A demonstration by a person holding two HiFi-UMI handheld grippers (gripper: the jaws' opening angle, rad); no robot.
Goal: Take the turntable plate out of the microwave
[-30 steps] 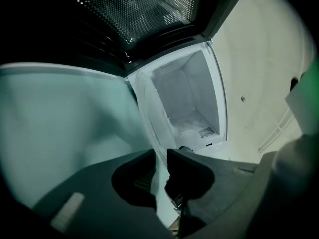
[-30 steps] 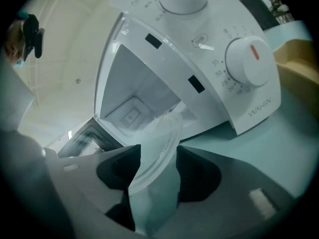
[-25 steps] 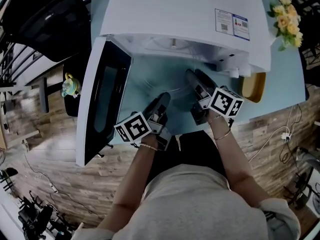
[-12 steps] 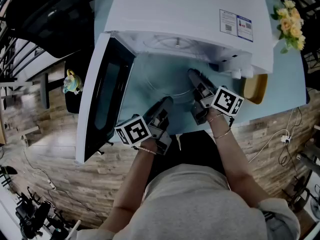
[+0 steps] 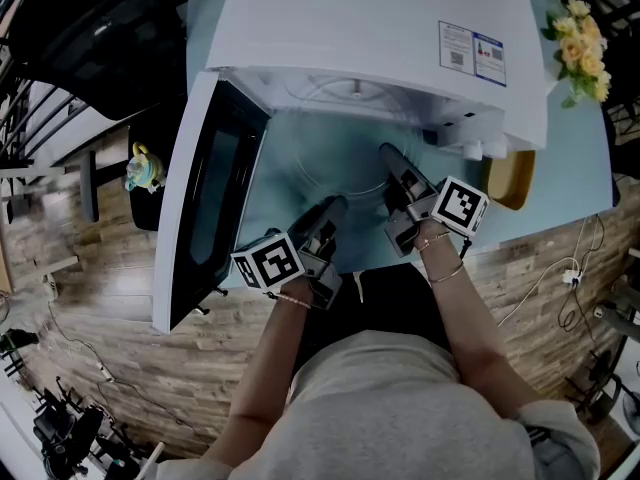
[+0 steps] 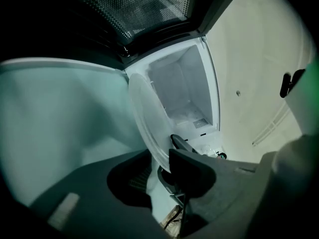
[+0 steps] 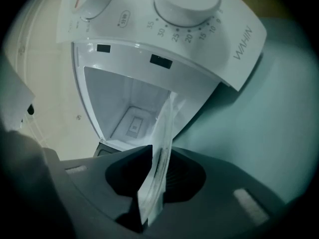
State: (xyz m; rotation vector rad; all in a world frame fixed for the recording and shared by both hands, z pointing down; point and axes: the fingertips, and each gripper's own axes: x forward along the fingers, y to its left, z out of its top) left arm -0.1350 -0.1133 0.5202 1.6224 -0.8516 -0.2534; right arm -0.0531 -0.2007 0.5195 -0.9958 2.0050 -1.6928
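The clear glass turntable plate is in front of the open white microwave, over the teal table. My left gripper is shut on its near rim. In the left gripper view the plate runs edge-on out of the jaws toward the empty cavity. My right gripper holds the right side. Its jaws have just been closing, and in the right gripper view they press on the plate's rim below the dials.
The microwave door stands swung open at the left, close to my left gripper. A yellow object lies right of the microwave and flowers stand at the back right. A black chair is at the far left, off the table.
The right gripper has rolled, and its marker cube now sits slightly further right and lower. The left gripper has hardly moved.
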